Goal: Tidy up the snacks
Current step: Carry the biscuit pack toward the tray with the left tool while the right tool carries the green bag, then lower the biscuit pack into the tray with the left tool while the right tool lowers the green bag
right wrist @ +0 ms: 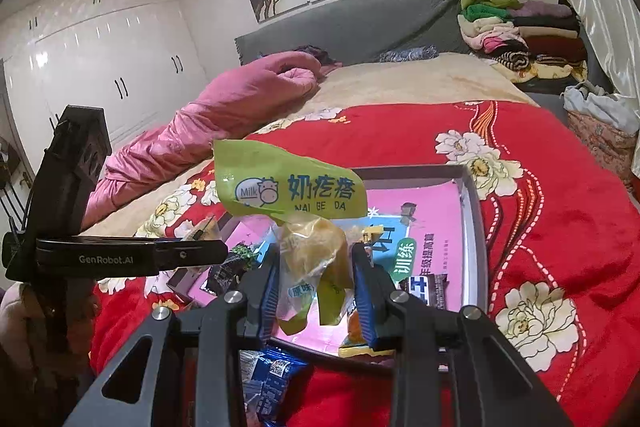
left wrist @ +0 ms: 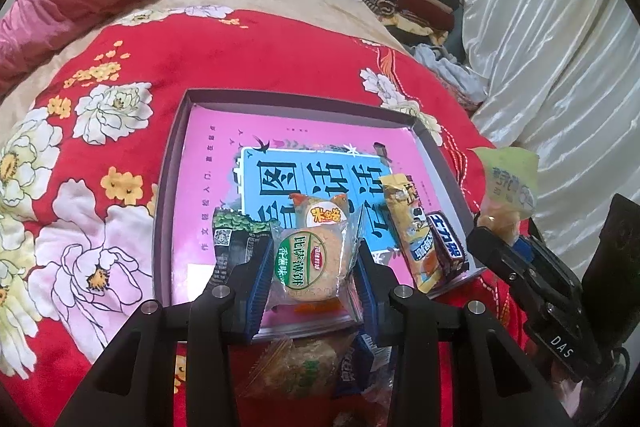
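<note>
A shallow grey box [left wrist: 172,163] with a pink and blue printed bottom lies on the red floral bedspread. My left gripper [left wrist: 312,267] is shut on a round biscuit pack with a green label [left wrist: 310,261], held over the box's near edge. In the box lie a dark green pack [left wrist: 232,239], a yellow snack bar [left wrist: 412,227] and a dark chocolate bar [left wrist: 446,241]. My right gripper [right wrist: 316,279] is shut on a clear bag with a yellow-green "Milk" header [right wrist: 288,187], held above the box [right wrist: 472,211]; it shows at the right of the left wrist view [left wrist: 508,179].
More snack packs lie on the bedspread in front of the box: a clear biscuit pack [left wrist: 296,367] and a blue pack [right wrist: 272,383]. A pink quilt [right wrist: 208,123], folded clothes [right wrist: 520,31] and a grey headboard [right wrist: 352,23] sit farther back. White curtain at right [left wrist: 560,47].
</note>
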Demonstrator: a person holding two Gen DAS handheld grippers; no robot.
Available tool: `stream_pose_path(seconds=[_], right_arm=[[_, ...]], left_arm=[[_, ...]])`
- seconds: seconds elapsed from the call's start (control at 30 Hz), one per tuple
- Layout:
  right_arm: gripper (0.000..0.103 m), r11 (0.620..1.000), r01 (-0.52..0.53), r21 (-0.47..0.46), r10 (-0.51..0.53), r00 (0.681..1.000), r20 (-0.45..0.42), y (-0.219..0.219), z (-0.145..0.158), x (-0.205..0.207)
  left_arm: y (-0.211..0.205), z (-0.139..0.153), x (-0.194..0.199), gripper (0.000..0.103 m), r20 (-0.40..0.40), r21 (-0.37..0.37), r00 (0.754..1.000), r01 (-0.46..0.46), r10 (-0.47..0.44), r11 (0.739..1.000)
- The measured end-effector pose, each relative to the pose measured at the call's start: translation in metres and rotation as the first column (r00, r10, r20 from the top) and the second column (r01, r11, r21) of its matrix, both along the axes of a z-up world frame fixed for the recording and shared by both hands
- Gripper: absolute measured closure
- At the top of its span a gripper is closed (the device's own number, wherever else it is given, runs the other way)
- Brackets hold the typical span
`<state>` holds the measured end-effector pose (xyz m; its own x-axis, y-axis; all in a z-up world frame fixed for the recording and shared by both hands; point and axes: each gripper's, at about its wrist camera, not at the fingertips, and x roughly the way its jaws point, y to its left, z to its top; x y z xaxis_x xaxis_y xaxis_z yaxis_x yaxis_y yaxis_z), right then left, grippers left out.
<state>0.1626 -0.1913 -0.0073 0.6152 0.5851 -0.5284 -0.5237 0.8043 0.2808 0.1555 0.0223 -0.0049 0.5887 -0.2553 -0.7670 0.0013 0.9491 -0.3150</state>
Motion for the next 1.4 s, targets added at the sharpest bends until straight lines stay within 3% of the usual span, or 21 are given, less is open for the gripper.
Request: stream_pose_path(seconds=[0.53,0.87,1.4], right_arm=[[0.069,0.998,-0.056,-0.028,0.054,0.996,-0.069,0.020,-0.020,0.006],[0.069,0.997,-0.040,-0.061,0.032,0.992,-0.120,0.022,-0.034,0.015],[0.068,0.993,0.027,-0.114,-0.040,0.992,-0.116,0.014,-0.041,0.021]], left_arm=[[0.001,-0.016,0.007,0.063,-0.028,0.055,1.000,-0.006,0.008,0.998],[0.000,-0.023,0.013,0.063,-0.035,0.083,0.999,-0.005,0.008,0.997],[-0.004,-0.024,0.015,0.063,-0.030,0.137,1.000,-0.005,0.009,0.991]])
